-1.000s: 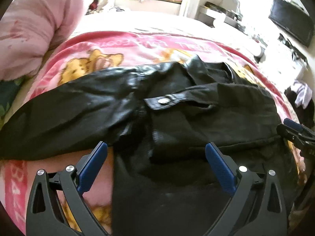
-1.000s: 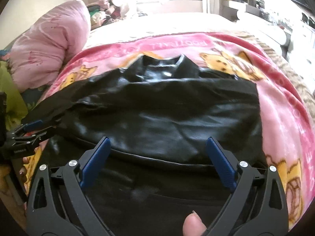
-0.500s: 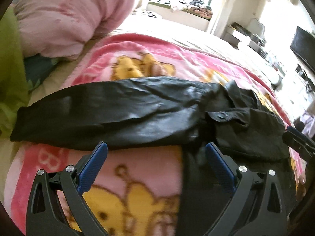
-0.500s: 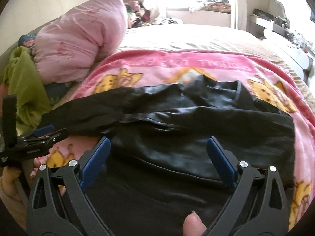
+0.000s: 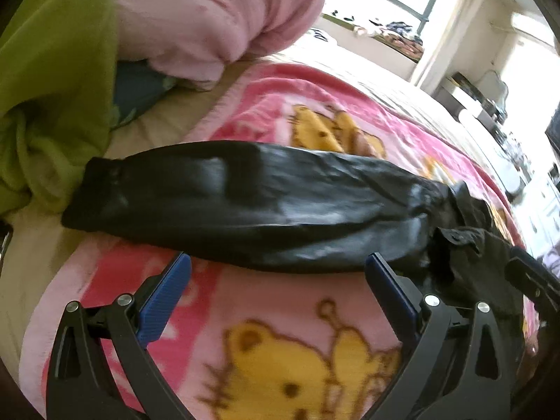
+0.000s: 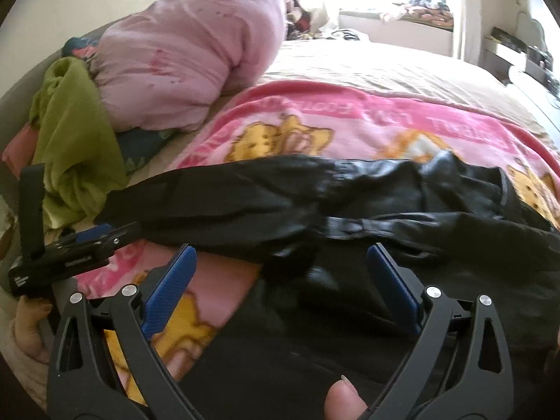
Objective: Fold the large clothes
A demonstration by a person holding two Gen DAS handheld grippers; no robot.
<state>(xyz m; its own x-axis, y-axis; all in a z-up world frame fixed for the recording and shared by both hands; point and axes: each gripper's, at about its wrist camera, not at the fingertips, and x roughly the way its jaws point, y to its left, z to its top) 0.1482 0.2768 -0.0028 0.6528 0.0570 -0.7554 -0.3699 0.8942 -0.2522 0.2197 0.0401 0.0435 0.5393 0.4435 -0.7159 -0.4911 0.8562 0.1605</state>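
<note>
A black leather-look jacket point(image 6: 402, 245) lies spread on a pink cartoon blanket point(image 5: 266, 315) on a bed. Its long sleeve point(image 5: 262, 206) stretches out to the left, the cuff point(image 5: 101, 189) near a green cloth. My left gripper point(image 5: 276, 301) hovers open over the blanket just in front of the sleeve, nothing between its blue pads point(image 5: 164, 301). The right gripper point(image 6: 283, 290) is open above the jacket's body near the sleeve's root. In the right wrist view the left gripper point(image 6: 87, 245) shows at the left edge beside the cuff. A fingertip point(image 6: 343, 399) shows at the bottom.
A rolled pink quilt point(image 6: 196, 66) and a crumpled green cloth point(image 5: 52, 98) sit at the bed's left side. Beige sheet point(image 6: 385, 66) covers the far half of the bed. A windowsill with clutter point(image 5: 385, 31) and shelves point(image 5: 483, 98) stand beyond.
Both grippers have swung left along the jacket, from over its body toward the outstretched sleeve. The left one is now over the blanket in front of the sleeve. Both stayed open.
</note>
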